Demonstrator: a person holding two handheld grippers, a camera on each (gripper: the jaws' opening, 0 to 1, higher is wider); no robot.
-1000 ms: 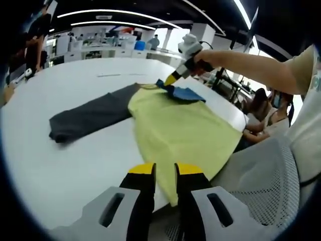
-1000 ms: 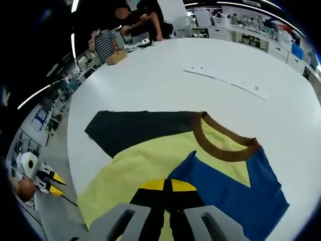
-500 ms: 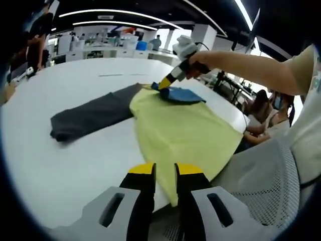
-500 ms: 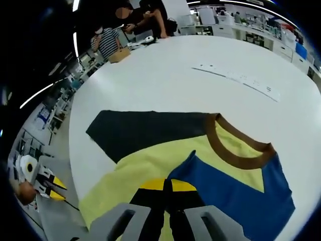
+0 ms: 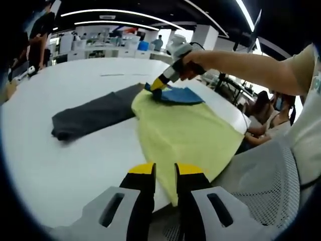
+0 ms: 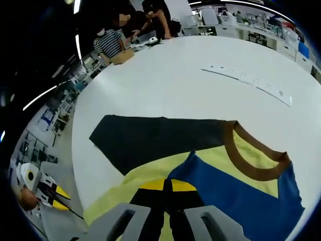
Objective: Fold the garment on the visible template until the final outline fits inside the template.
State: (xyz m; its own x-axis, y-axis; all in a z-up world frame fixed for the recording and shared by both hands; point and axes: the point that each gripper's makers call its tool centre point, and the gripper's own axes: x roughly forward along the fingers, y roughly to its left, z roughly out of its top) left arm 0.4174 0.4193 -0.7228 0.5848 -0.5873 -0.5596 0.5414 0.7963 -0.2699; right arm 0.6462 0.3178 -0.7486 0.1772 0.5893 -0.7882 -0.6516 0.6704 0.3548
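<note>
right gripper (image 6: 167,185) jaws closed on blue sleeve (image 6: 235,193), folded over yellow shirt body (image 6: 150,170). Brown collar (image 6: 251,159) right, dark sleeve (image 6: 150,140) flat on white table (image 6: 165,75). Left gripper (image 6: 50,193) at far left.

The yellow garment (image 5: 185,133) (dark sleeve spread out, blue sleeve folded over, brown collar) lies flat.

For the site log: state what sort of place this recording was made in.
Probably an open-plan lab or workshop: a big white table holding a shirt, benches with equipment behind, strip lights on a dark ceiling, and other people working nearby.
</note>
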